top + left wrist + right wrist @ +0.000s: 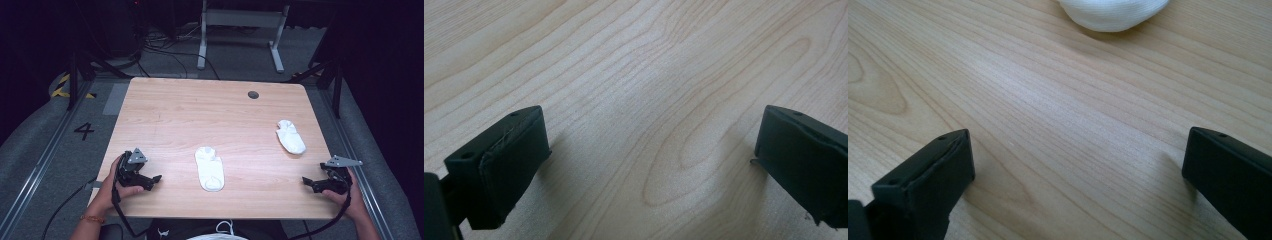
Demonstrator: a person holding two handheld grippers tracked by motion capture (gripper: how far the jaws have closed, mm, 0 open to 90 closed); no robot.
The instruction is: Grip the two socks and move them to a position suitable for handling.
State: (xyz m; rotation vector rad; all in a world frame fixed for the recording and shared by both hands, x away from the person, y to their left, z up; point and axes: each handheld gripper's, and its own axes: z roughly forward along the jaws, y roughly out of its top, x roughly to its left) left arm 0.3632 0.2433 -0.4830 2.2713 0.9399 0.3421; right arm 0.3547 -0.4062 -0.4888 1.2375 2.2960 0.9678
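The left gripper (156, 178) rests low on the pale wooden table (165, 107) at its near-left edge, jaws spread wide with nothing between them — bare grain only in the left gripper view. The right gripper (306, 182) sits likewise at the near-right edge, jaws just as wide and empty.

Between the two, closer to the left gripper, lies the nearer white ankle sock (210, 169). It sits flat, to the inner side of the left gripper and level with it, its long axis running away from the person, roughly square to the line on which the left jaws point. The left hand (112, 186) is probably the handier one for it, and bare wood lies all the way across.

Ahead of the right gripper and a little inward lies the second white ankle sock (290, 136), tilted so its far end leans toward the table's middle; its rounded near end (1113, 12) shows at the top of the right gripper view. The socks lie well apart (neither near an edge), and the far half of the table is open but for a small dark round grommet (253, 94).
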